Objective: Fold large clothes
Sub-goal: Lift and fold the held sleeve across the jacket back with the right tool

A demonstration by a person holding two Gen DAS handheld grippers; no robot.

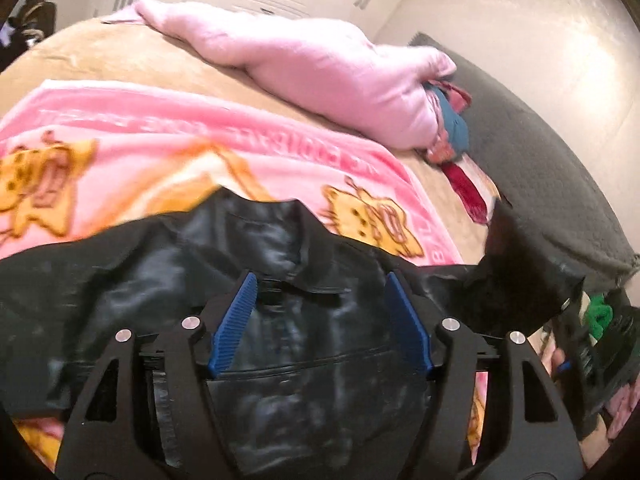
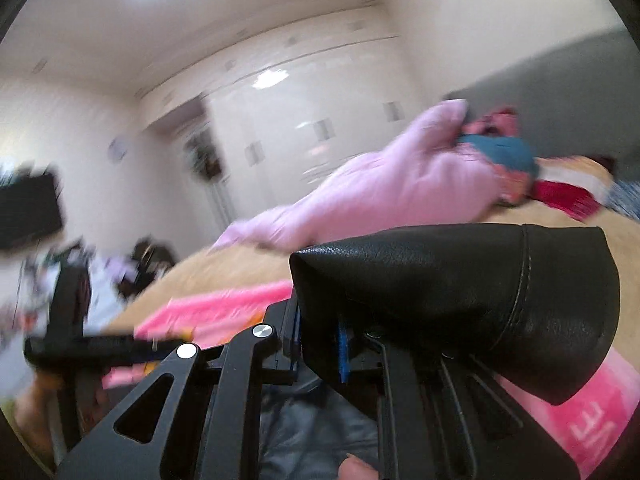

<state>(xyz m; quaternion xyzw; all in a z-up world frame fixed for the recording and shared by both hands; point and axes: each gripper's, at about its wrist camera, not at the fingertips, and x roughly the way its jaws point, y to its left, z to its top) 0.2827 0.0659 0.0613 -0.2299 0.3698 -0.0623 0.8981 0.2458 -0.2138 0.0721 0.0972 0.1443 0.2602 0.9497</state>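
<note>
The shiny black leather jacket [image 1: 280, 320] lies on a pink blanket with yellow cartoon cats [image 1: 160, 140] on the bed [image 1: 120, 60]. The left hand-held gripper [image 1: 322, 300] is spread wide above the jacket, with nothing between its blue pads. The right hand-held gripper [image 2: 320, 336] is pinching a fold of the jacket [image 2: 460, 288], lifted off the blanket.

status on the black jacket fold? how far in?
Early. Done: the black leather jacket lies lining-up on the pink cartoon blanket. In hand: the right gripper is shut on a fold of the jacket, lifted off the bed; the left gripper is open above the collar, gripping nothing. Left: no finished fold shows, and the pale pink garment behind is still an unfolded heap.
</note>
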